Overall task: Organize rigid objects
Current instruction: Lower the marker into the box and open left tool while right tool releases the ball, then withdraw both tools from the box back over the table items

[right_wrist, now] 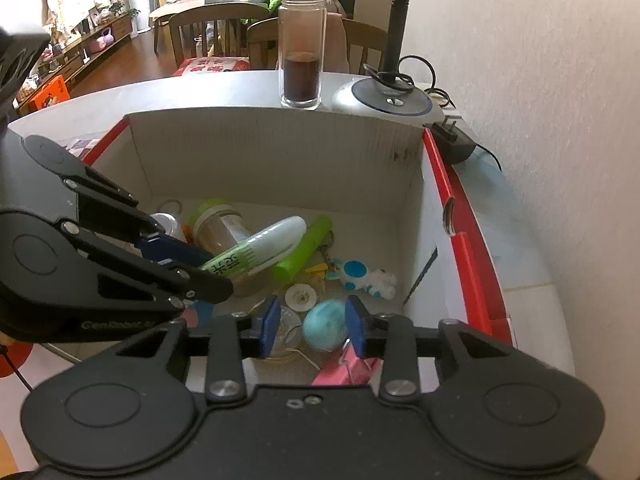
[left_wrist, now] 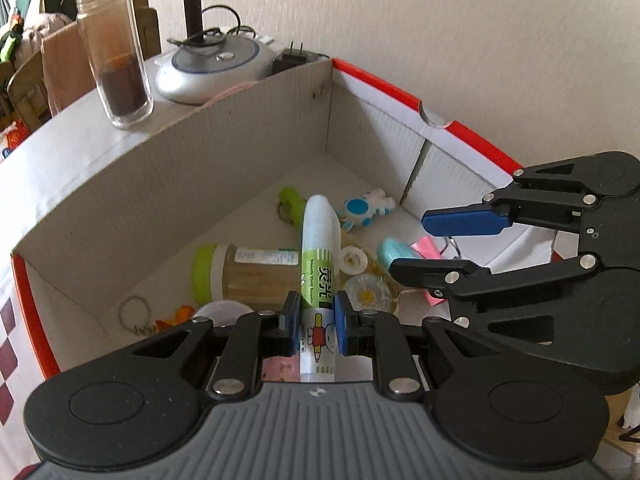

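While the left tool (left_wrist: 317, 322) is clamped on one glue stick (left_wrist: 317, 264) held over the cardboard box (left_wrist: 168, 184), the right tool (right_wrist: 313, 326) hangs with fingers apart around, not touching, a blue egg-shaped thing (right_wrist: 325, 323). Inside the box lie one green-lidded jar (left_wrist: 240, 272), one green tube (right_wrist: 305, 249) and one blue-and-white toy (right_wrist: 368, 277). Behind, on the desk (right_wrist: 180, 94), stands one glass bottle (right_wrist: 300, 50).
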`<action>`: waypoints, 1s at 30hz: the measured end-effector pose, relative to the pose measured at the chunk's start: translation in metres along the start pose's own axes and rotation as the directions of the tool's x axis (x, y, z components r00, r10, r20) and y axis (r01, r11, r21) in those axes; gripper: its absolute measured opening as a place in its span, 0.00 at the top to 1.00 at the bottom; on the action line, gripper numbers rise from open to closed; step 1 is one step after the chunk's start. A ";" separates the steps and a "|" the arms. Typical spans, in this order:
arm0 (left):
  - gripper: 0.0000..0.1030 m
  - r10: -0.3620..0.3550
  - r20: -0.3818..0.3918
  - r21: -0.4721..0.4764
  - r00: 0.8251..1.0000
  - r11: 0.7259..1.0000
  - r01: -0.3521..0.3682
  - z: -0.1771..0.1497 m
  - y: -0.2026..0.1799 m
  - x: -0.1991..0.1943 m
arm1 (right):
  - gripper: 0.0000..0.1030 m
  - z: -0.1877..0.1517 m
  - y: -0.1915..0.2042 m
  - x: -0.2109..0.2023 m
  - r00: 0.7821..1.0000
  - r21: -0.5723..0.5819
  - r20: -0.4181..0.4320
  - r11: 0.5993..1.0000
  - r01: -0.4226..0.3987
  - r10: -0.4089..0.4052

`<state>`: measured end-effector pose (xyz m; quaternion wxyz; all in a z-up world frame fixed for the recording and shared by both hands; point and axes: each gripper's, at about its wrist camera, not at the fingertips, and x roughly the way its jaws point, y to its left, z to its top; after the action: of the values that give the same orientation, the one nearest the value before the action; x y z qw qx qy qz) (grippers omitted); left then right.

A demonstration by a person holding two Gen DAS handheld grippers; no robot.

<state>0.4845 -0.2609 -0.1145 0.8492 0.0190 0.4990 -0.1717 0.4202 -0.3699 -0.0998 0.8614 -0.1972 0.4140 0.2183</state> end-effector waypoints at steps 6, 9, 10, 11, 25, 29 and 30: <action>0.83 -0.022 0.019 0.004 1.000 1.000 0.022 -0.002 -0.001 -0.008 | 0.57 0.000 0.000 -0.006 1.000 0.008 0.010 1.000 -0.004 0.004; 0.83 -0.028 0.034 0.003 0.999 1.000 0.028 -0.005 -0.001 -0.016 | 0.55 -0.001 0.001 -0.011 1.000 0.010 0.014 1.000 -0.005 0.004; 0.83 -0.032 0.039 -0.002 0.999 0.999 0.032 -0.007 -0.001 -0.019 | 0.55 -0.001 0.001 -0.014 1.000 0.010 0.017 1.000 -0.004 0.004; 0.83 -0.038 0.045 -0.007 0.998 0.999 0.038 -0.009 0.000 -0.022 | 0.55 -0.001 0.003 -0.016 1.000 0.009 0.019 1.000 -0.004 0.004; 0.83 -0.049 0.188 -0.044 0.981 0.997 0.058 -0.042 0.019 -0.095 | 0.49 0.003 0.042 -0.057 0.997 -0.007 0.079 1.000 -0.010 0.010; 0.83 -0.020 0.244 -0.051 0.970 0.998 0.033 -0.058 0.029 -0.121 | 0.46 0.008 0.065 -0.068 0.995 -0.023 0.100 0.999 -0.025 0.027; 0.83 -0.016 0.258 -0.056 0.966 0.998 0.031 -0.062 0.032 -0.127 | 0.45 0.009 0.072 -0.070 0.994 -0.026 0.106 0.999 -0.032 0.034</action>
<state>0.3860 -0.1833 -0.0422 0.9048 -0.0347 0.3898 -0.1678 0.3478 -0.3206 -0.0495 0.8761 -0.1889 0.3680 0.2477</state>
